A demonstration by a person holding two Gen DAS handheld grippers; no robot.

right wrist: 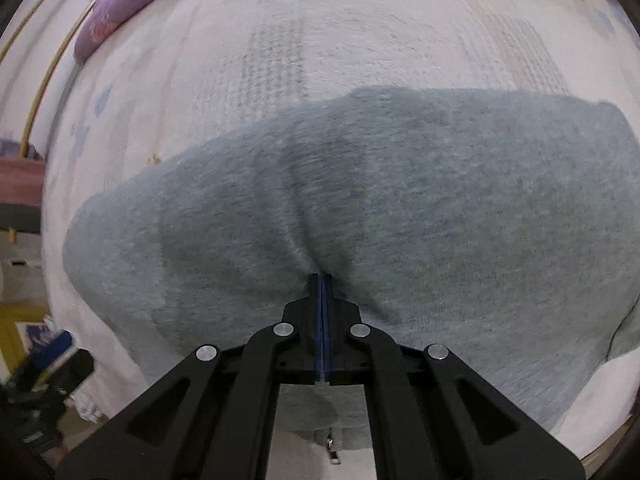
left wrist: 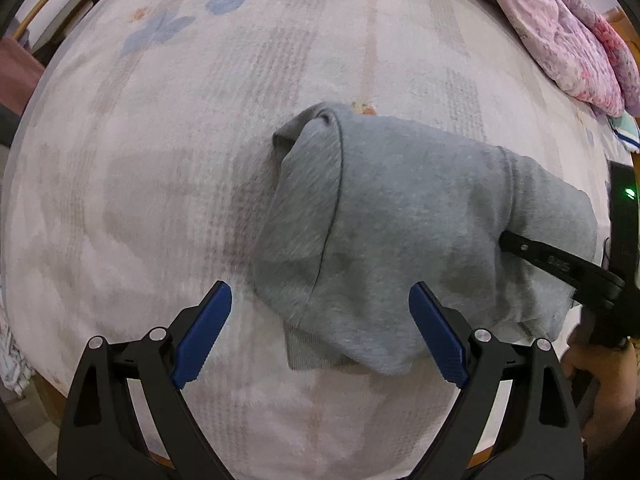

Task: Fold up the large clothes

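**Grey garment pinched on the bed, one claw clenched, one released**

Black linkage arms and blue ribbed pads of my left claw [left wrist: 320, 332] fill the bottom of the left wrist view, spread wide with nothing pressed between them; they hang over the near hem of the grey sweatshirt [left wrist: 400, 216]. My right claw [right wrist: 323, 280] is clenched, its two blue pads together on a pinch of that same grey cloth, which puckers into creases running away from the tips. From the left wrist view the right claw [left wrist: 510, 240] reaches in from the right side, its black fingers sunk into the fabric, with my hand [left wrist: 600, 368] on the handle below it.

No containers are in view. The sweatshirt sits bunched near the middle of the bed [left wrist: 160, 200], toward its right side, one fold draped over another, a dark seam line curving down it and a ribbed band [left wrist: 308, 352] showing at the near edge. It is a soft, fuzzy knit.

The bed cover is pale, plush, with faded grey check blocks and a blue flower print [left wrist: 160, 28] toward the far left corner. A pink and purple floral quilt [left wrist: 568, 40] is heaped along the far right edge. A small metal zipper pull [right wrist: 331, 446] shows at the hem under my right claw.
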